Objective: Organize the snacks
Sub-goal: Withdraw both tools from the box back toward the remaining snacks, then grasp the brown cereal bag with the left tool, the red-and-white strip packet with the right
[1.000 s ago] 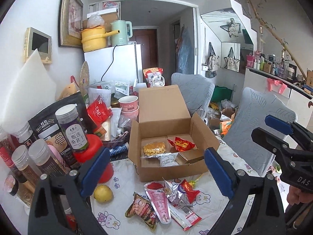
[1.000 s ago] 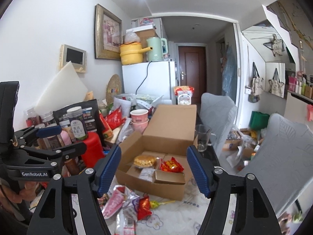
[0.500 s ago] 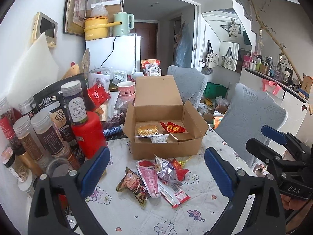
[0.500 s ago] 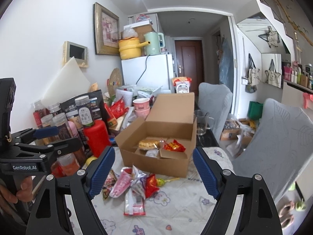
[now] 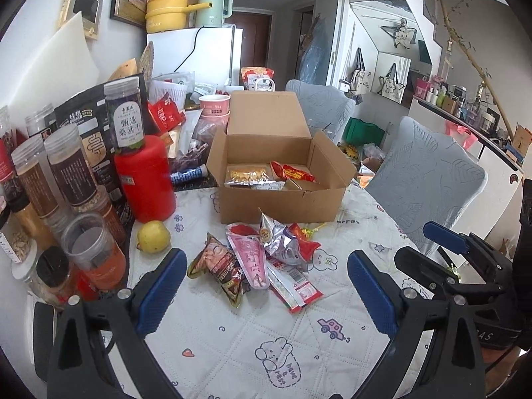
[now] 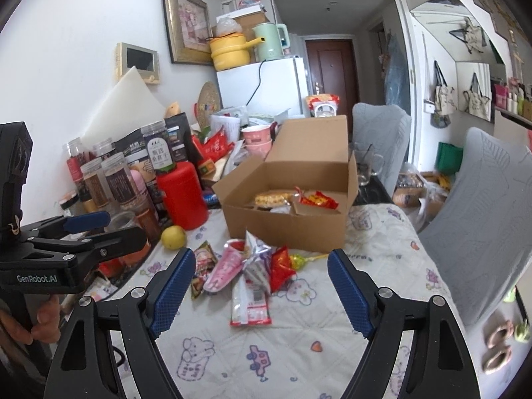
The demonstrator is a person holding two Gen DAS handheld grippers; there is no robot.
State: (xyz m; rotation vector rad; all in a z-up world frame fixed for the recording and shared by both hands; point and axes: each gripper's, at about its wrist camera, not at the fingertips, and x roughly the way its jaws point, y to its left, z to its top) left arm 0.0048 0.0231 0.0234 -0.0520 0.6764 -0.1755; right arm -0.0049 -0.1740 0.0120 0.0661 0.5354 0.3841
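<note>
A heap of loose snack packets [image 5: 262,262] [image 6: 246,272] lies on the patterned tablecloth in front of an open cardboard box [image 5: 279,206] [image 6: 286,229]. Inside the box are a yellow pastry pack [image 5: 246,173] and a red packet [image 5: 292,173]. My left gripper [image 5: 266,256] hangs open just short of the heap, with nothing between its blue pads. My right gripper [image 6: 261,255] is also open and holds nothing, its jaws wide on either side of the heap in its own view. Each gripper shows in the other's view, the right one [image 5: 442,242] and the left one [image 6: 86,226].
Several jars [image 5: 66,173] and a red canister [image 5: 146,176] crowd the left side of the table, with a yellow lemon [image 5: 153,236] beside them. A grey chair [image 5: 429,179] stands at the right edge. Bare tablecloth [image 5: 266,332] lies nearest me.
Both grippers have sunk and drawn back from the box, so more tablecloth and the snack heap show. The right jaws stand a little wider than a second ago.
</note>
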